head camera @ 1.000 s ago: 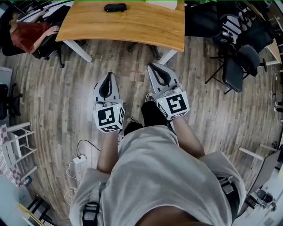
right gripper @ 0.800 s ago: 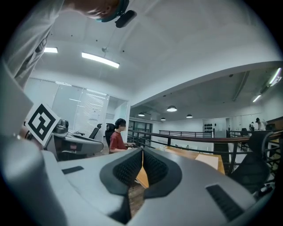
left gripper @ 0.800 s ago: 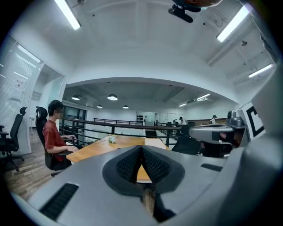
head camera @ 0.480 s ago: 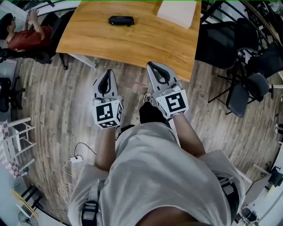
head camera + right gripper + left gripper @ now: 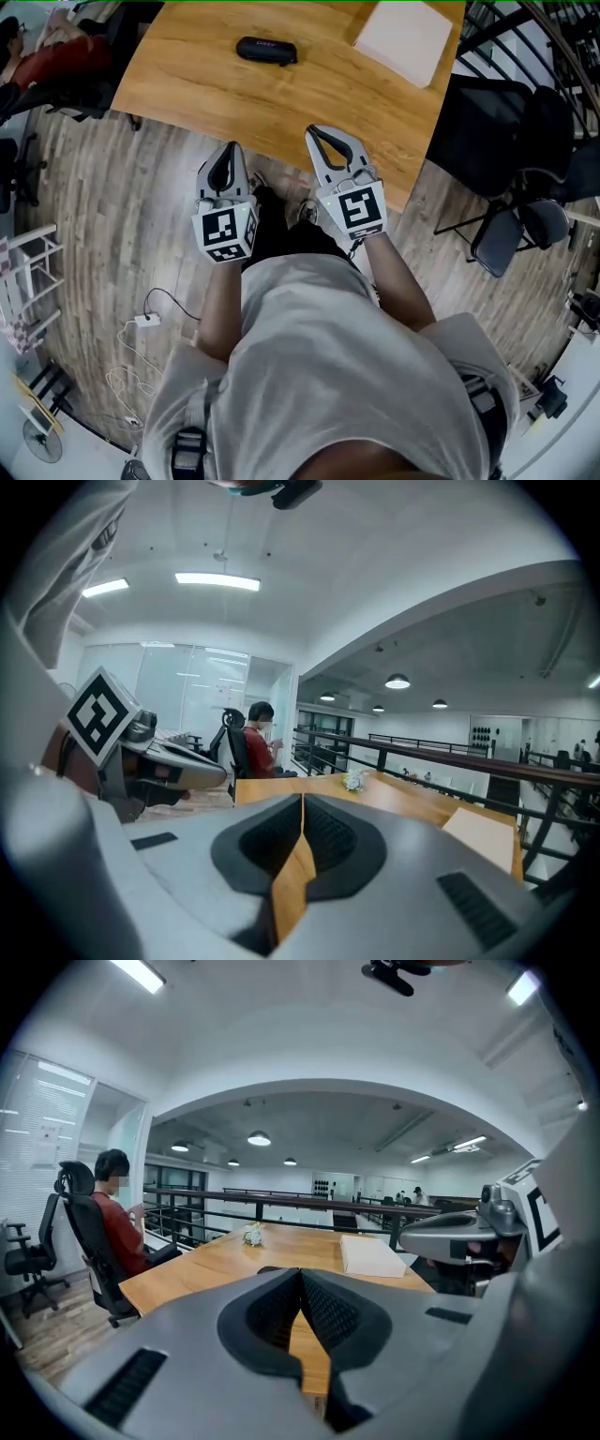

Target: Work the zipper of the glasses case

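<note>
The black glasses case [image 5: 266,50] lies closed on the far side of the wooden table [image 5: 206,94], well beyond both grippers. My left gripper [image 5: 229,148] is shut and empty, its tip just short of the table's near edge. The right gripper [image 5: 313,132] is also shut and empty, with its tip over that edge. In the left gripper view the jaws [image 5: 301,1275] meet with nothing between them, and a dark bump just past them may be the case. The right gripper view shows its jaws [image 5: 302,803] pressed together the same way.
A white flat box [image 5: 403,42] lies on the table's far right, and a small flower bunch [image 5: 250,1235] stands further back. A person in red [image 5: 47,61] sits at the table's left end. Black chairs [image 5: 511,234] stand right; a cable [image 5: 145,321] lies on the floor.
The person has walked toward the table, so both shut grippers are closer to it. The case and white box have come nearer in the head view. The right tip now overlaps the table edge.
</note>
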{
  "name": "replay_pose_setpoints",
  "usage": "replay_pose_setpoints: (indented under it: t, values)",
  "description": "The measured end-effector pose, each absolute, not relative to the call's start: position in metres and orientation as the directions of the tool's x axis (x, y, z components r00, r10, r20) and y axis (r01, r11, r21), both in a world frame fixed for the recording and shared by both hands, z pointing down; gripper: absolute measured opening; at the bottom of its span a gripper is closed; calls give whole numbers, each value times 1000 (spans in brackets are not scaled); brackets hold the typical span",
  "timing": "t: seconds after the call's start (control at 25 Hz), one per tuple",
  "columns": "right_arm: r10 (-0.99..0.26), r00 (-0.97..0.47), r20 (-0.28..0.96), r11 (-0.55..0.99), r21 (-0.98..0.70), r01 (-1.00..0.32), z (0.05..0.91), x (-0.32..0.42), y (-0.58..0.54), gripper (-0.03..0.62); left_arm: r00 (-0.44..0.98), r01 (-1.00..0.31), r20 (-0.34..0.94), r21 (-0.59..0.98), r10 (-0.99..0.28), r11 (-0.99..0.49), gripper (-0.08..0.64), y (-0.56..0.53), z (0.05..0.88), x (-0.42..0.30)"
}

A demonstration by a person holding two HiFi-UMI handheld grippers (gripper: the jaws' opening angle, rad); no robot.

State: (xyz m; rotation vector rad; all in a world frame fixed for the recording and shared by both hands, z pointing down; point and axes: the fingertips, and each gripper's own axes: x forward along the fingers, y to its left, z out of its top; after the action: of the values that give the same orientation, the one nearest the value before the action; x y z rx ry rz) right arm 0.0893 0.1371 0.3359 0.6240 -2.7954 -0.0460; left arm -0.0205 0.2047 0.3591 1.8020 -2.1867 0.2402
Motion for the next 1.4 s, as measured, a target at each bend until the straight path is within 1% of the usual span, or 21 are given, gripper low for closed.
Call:
replay_pose_setpoints:
  t: [0.16,0.36,0.52,0.72,0.84,0.88,0.92,0.96,1.12,1.4]
  values:
    - [-408,-853,326,913,140,-383,361,50,113,26,-161,-976,356,79,-921,201,23,174,382,-57]
    - [-418,-806,419,904,284,-321,392,1,83,26,-124,-979,396,103,-910,178,23,135,411,-99]
    - [-413,-773,482,903,328,-278,421,-31,61,28,-87,-981,433,118,-897,152,23,107,440,-126]
    - [-448,-712,541,874,431,-223,460,-61,36,28,-51,-980,477,145,-877,136,23,80,478,-150]
    - [-469,-668,578,848,505,-159,483,-74,21,36,-29,-980,499,156,-866,123,23,65,498,-161]
    - [-477,-651,591,837,530,-133,490,-77,17,64,-23,-980,505,159,-863,119,23,61,502,-164]
    - [-488,-631,603,824,556,-107,497,-80,13,135,-18,-980,510,161,-860,115,23,57,505,-168]
    - [-503,-609,613,807,585,-79,503,-82,8,183,-13,-980,514,163,-858,112,23,54,508,-172]
    - [-572,-541,616,716,697,36,519,-90,-10,235,4,-979,531,176,-847,105,23,45,517,-187]
    - [-635,-452,626,633,757,160,550,-103,-33,305,43,-977,556,195,-830,80,23,32,529,-206]
